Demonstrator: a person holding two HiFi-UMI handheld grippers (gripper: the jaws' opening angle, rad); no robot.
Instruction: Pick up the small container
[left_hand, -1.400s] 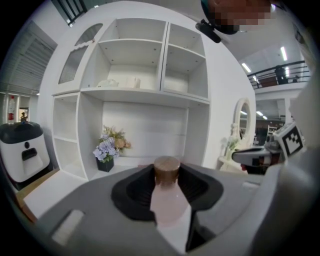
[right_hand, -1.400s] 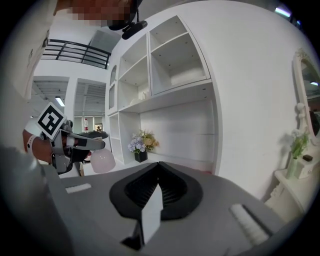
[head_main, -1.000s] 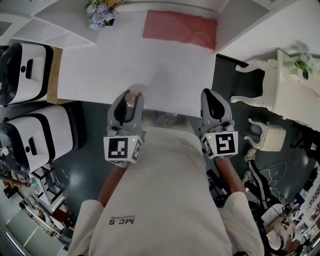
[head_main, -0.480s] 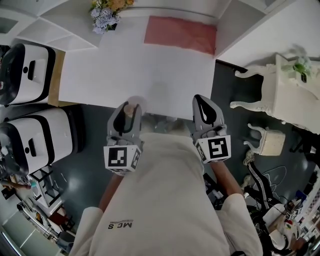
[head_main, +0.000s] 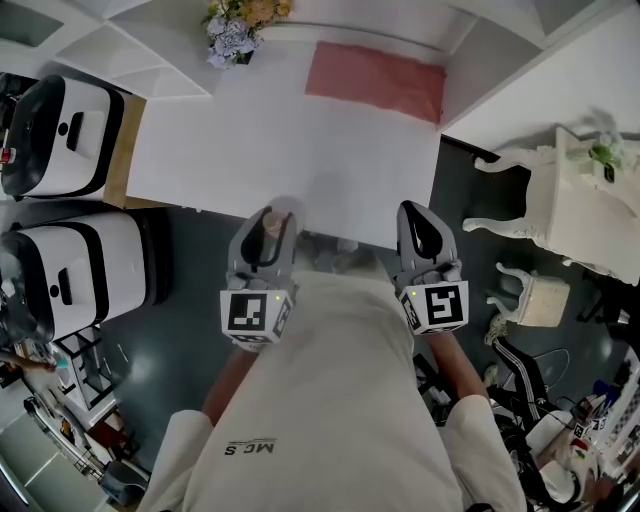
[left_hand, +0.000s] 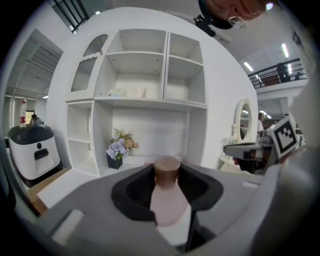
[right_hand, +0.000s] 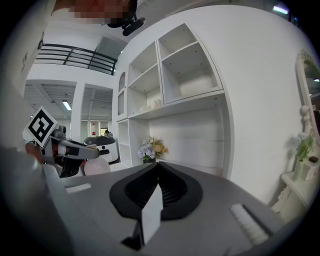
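Observation:
The small container (left_hand: 167, 200) is a pale pink bottle with a brown round cap. It stands upright between the black pads of my left gripper (left_hand: 167, 176), which is shut on it. In the head view the left gripper (head_main: 264, 238) hangs over the near edge of the white table (head_main: 290, 150), with the container (head_main: 271, 222) at its tip. My right gripper (head_main: 423, 232) is level with it at the right, by the same edge. Its jaws (right_hand: 159, 167) are shut with nothing between them. The right gripper view also shows the left gripper (right_hand: 70, 149) and the pink container (right_hand: 97, 167).
A pink mat (head_main: 375, 80) and a flower bouquet (head_main: 235, 30) sit at the table's far side, under white shelves (left_hand: 145, 75). Two white machines (head_main: 70, 135) (head_main: 90, 275) stand at the left. A white stool (head_main: 535, 290) and dresser (head_main: 590, 190) stand at the right.
The left gripper keeps its hold on the container. Both grippers stay near the table's front edge; the right one shifted slightly sideways and the head view drifted.

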